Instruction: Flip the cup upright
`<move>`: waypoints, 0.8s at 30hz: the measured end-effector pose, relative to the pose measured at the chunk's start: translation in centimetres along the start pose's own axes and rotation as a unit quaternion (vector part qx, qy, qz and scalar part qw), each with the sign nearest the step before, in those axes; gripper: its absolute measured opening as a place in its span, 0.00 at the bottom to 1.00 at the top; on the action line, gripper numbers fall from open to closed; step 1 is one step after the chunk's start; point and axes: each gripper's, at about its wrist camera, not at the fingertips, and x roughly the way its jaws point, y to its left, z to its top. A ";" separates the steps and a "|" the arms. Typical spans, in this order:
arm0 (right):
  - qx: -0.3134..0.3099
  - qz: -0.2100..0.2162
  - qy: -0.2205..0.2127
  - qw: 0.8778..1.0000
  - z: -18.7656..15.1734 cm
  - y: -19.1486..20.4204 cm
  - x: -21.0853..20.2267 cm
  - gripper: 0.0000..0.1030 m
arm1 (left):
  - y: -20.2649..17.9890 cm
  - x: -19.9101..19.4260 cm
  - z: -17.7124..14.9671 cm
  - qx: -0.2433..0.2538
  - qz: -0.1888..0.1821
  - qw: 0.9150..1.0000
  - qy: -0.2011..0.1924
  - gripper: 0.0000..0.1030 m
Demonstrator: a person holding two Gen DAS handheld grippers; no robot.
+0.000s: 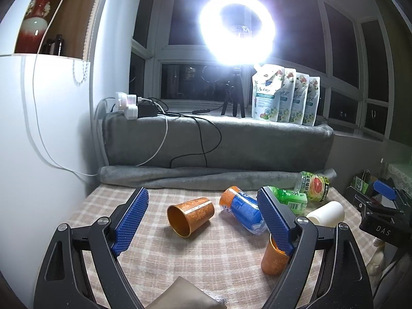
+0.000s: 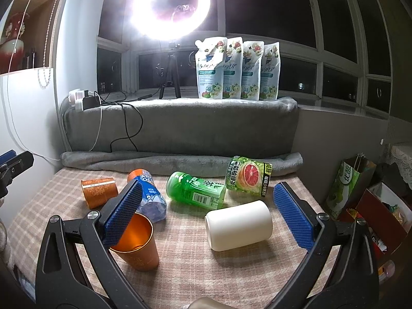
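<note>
An orange patterned cup lies on its side on the checked tablecloth, mouth toward me; it also shows in the right wrist view. A second orange cup stands upright, partly behind a finger in both views. A white cup lies on its side; it also shows in the left wrist view. My left gripper is open, above the table with the lying orange cup between its fingers. My right gripper is open and empty, straddling the white cup.
A blue-and-orange bottle, a green bottle and a grapefruit-label bottle lie at the back of the table. A grey blanket covers the sill behind. Bags and boxes stand at the right. A white wall is at the left.
</note>
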 end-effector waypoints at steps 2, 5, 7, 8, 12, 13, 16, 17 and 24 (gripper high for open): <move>0.000 0.000 0.001 1.000 0.0 0.0 0.0 1.00 | 0.0 0.0 0.0 -0.001 -0.001 1.000 0.000 0.84; 0.001 0.000 0.001 1.000 0.0 0.0 0.0 1.00 | 0.0 0.0 0.0 0.000 -0.001 1.000 0.001 0.84; 0.001 0.000 0.000 1.000 0.0 0.0 0.0 1.00 | 0.0 0.0 0.0 -0.001 -0.001 1.000 0.001 0.84; 0.001 0.000 0.000 1.000 0.0 0.0 0.0 1.00 | 0.0 0.0 0.0 -0.002 -0.001 1.000 0.001 0.84; 0.000 0.001 0.001 1.000 0.0 -0.1 0.0 1.00 | -0.2 -0.1 0.1 0.000 -0.001 1.000 0.001 0.84; 0.000 0.001 0.001 1.000 0.0 0.0 0.0 1.00 | -0.2 -0.1 0.1 0.000 -0.001 1.000 0.001 0.84; 0.000 0.001 0.001 1.000 0.0 0.0 0.0 1.00 | -0.4 -0.1 0.0 0.001 -0.003 1.000 0.002 0.84; 0.000 0.001 0.002 1.000 0.0 0.0 0.0 1.00 | -0.5 -0.2 0.0 0.001 -0.003 1.000 0.002 0.84; 0.000 0.001 0.001 1.000 0.0 0.0 0.1 1.00 | -0.5 -0.1 0.1 0.002 -0.005 1.000 0.002 0.84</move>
